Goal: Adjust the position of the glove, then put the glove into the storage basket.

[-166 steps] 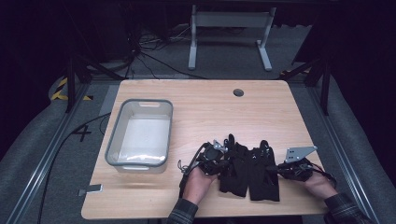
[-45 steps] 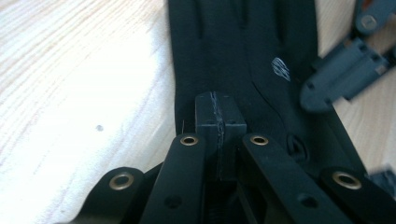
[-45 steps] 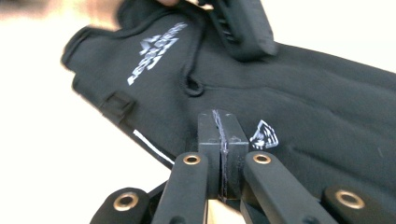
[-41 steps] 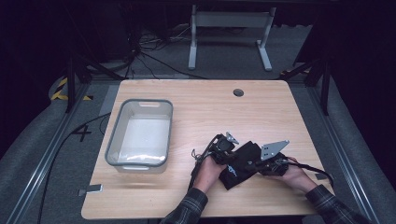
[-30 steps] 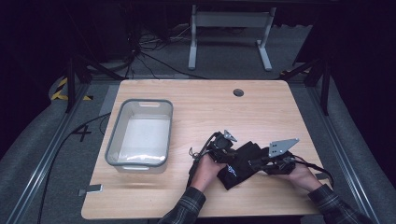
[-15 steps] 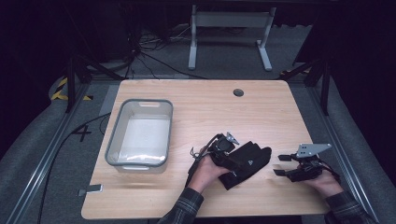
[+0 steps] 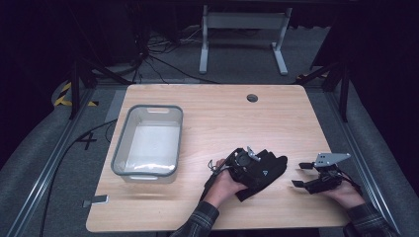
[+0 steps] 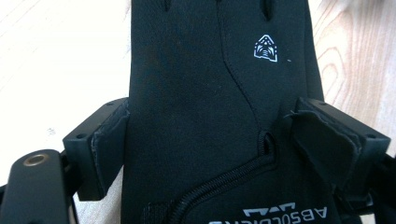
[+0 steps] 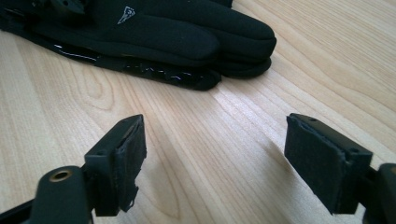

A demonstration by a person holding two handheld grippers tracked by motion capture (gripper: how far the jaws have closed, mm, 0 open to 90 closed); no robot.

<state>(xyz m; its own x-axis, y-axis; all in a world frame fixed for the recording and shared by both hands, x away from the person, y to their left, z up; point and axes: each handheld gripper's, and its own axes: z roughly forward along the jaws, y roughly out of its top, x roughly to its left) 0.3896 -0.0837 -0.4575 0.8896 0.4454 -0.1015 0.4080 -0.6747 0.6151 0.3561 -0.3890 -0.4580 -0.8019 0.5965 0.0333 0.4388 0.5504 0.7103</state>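
- Gloves point(image 7: 262, 170), black and stacked, lie on the wooden table point(image 7: 222, 118) near its front edge in the high view; the left gripper point(image 7: 247, 163) sits over their near end, and the right gripper point(image 7: 302, 175) hovers well to their right. A clear plastic bin point(image 7: 148, 140) stands apart at the left.
- Left gripper view: the glove cuff point(image 8: 219, 116) lies between the jaws, which have just been opening; the left pad point(image 8: 109, 140) stands beside the fabric without pinching it.
- Right gripper view: the jaws, just opened, stand wide apart over bare wood with nothing between them; the glove fingertips point(image 9: 224, 37) lie ahead.
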